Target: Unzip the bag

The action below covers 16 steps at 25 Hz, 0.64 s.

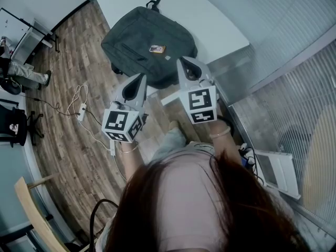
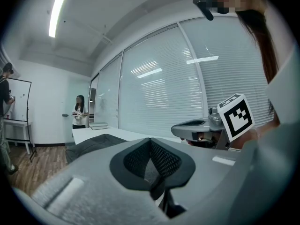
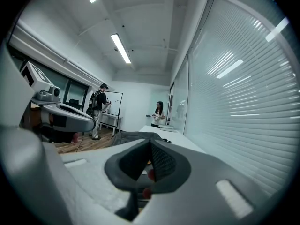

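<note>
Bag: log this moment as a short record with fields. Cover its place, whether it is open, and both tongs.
bag: dark, lies flat on white table
state: no opening visible; looks closed
label: small, on the bag's top face
left tongs: jaws together, empty, short of the bag
right tongs: jaws together, empty, by the bag's near edge, not gripping it
task: not started
</note>
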{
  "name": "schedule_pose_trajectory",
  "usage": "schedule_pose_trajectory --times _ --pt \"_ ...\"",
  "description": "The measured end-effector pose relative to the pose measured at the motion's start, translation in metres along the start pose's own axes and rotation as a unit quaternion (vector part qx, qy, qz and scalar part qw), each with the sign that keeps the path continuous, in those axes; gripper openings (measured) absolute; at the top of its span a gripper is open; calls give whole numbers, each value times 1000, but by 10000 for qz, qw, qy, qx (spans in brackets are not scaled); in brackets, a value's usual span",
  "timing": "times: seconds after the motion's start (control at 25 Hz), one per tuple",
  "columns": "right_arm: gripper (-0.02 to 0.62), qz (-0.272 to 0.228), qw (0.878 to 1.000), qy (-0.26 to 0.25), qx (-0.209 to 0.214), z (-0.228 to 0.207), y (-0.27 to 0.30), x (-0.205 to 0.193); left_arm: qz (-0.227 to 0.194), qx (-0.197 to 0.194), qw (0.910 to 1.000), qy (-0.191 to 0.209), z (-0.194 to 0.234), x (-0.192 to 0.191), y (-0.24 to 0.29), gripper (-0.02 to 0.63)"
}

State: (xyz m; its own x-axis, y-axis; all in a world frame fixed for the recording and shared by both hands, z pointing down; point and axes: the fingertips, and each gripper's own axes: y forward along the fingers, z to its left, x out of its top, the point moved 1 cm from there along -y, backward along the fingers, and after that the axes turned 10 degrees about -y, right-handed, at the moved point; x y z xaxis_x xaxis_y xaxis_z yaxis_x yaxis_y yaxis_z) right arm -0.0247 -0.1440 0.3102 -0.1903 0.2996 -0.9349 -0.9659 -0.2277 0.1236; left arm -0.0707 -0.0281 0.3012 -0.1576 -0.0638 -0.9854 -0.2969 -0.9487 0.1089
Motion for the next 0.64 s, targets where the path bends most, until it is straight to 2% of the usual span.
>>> schedule_pose_trajectory --times 0.64 --pt "3 -88 10000 27 24 11 12 13 -99 -101 9999 -30 21 8 -4 11"
